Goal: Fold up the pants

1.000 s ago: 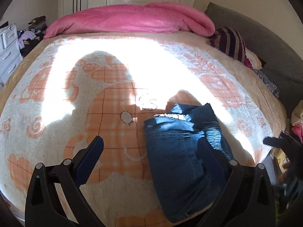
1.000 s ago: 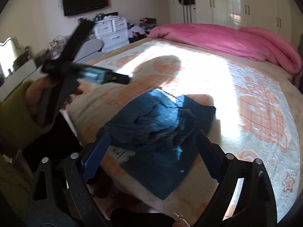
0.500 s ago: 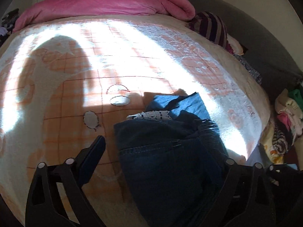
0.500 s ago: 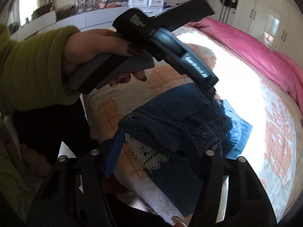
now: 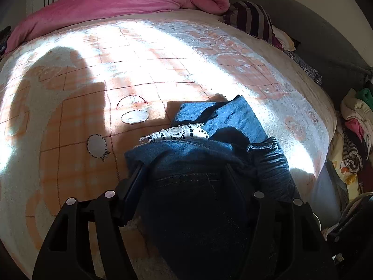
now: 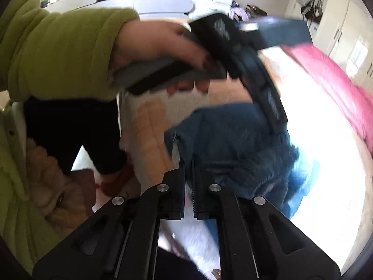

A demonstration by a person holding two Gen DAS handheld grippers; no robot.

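A: Left wrist view, landmark is the bed. Its orange-and-white blanket fills most of the frame, half in sun. A pink duvet lies along the far edge, and a striped cushion sits at the far right corner.

B: Pants?

A: The jeans lie bunched near the bed's near right corner, denim in folds, with a white lace trim showing at their far side.

B: Left gripper?

A: The left gripper has its jaws spread wide, straddling the denim. One finger sits at the left edge of the cloth, the other is buried in dark folds. No pinch visible.

B: Right wrist view?

A: Blurred. The jeans lie at the bed's near edge. The right gripper has its jaws nearly together, with a thin light-edged strip running into the narrow gap. I cannot tell whether it is gripped. The left hand, in a green sleeve, holds its gripper above the denim.
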